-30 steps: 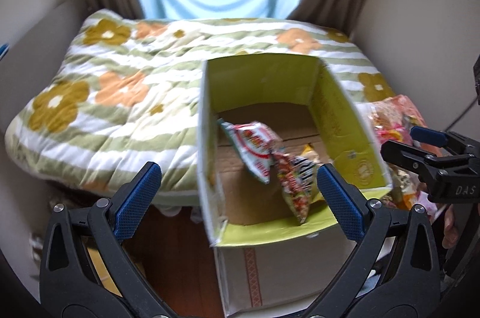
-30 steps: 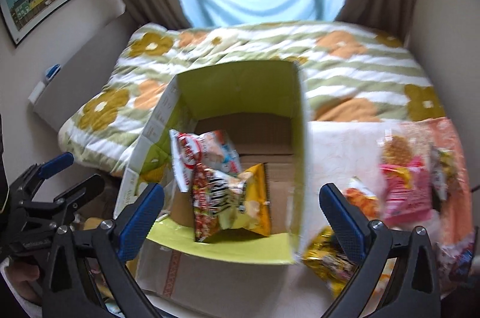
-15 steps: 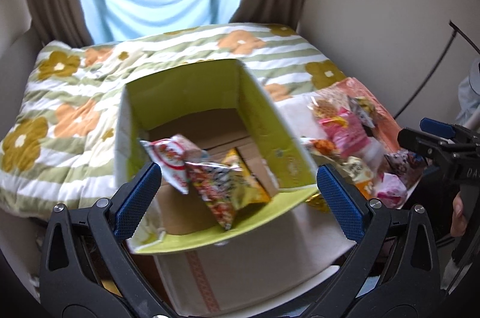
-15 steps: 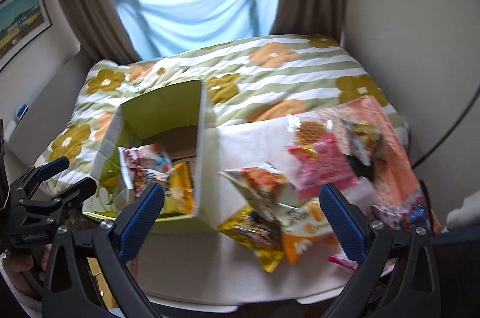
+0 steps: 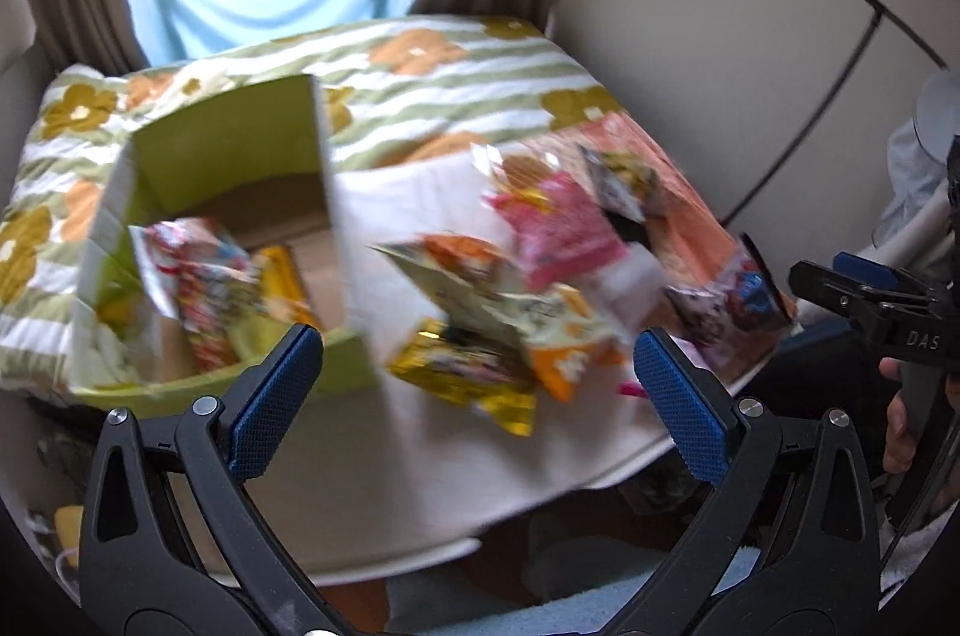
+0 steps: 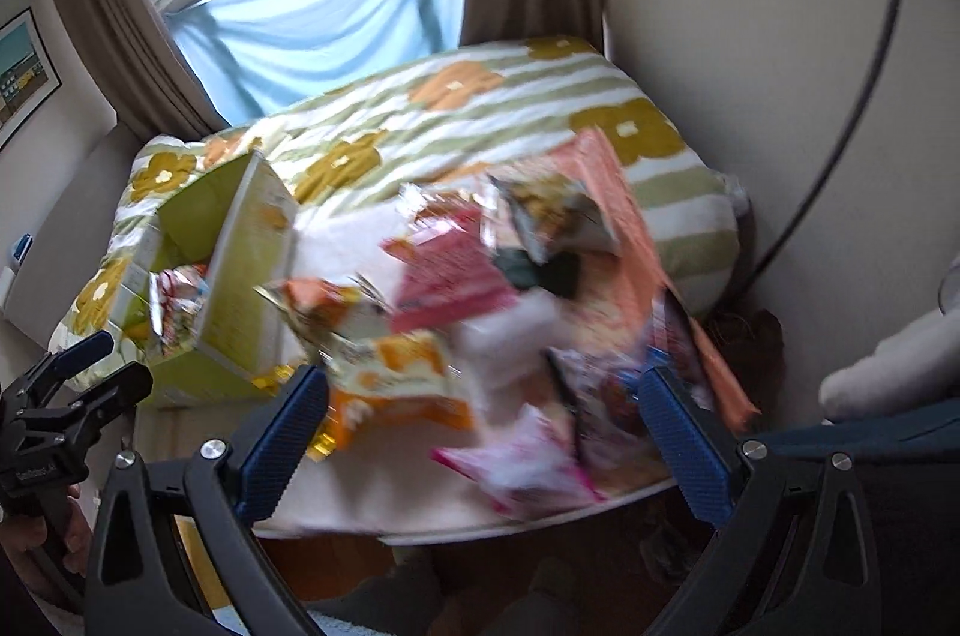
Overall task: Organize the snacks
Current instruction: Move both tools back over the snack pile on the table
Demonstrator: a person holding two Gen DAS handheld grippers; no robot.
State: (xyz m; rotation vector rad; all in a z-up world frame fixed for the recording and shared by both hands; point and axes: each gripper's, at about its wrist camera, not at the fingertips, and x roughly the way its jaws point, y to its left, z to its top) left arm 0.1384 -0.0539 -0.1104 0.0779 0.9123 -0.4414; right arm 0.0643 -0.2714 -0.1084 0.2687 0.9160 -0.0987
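Note:
A green-lined cardboard box (image 5: 228, 156) stands at the table's left and holds a few snack bags (image 5: 204, 276); it also shows in the right wrist view (image 6: 240, 270). To its right a blurred pile of snack bags lies on the white table: a gold bag (image 5: 468, 372), an orange bag (image 5: 564, 330) (image 6: 390, 384), a pink bag (image 5: 564, 228) (image 6: 456, 276). My left gripper (image 5: 474, 390) is open and empty, held above the table's front edge over the gold bag. My right gripper (image 6: 480, 414) is open and empty above the pile's front.
A bed with a flowered striped quilt (image 5: 420, 60) lies behind the table. A beige wall (image 5: 720, 6) with a black cable (image 5: 828, 96) is to the right. A window with a blue sheet (image 6: 324, 18) and brown curtains is at the back.
Both grippers have swung to the right, from over the box to over the snack pile. Both stay open and empty. The bags in the box have not moved.

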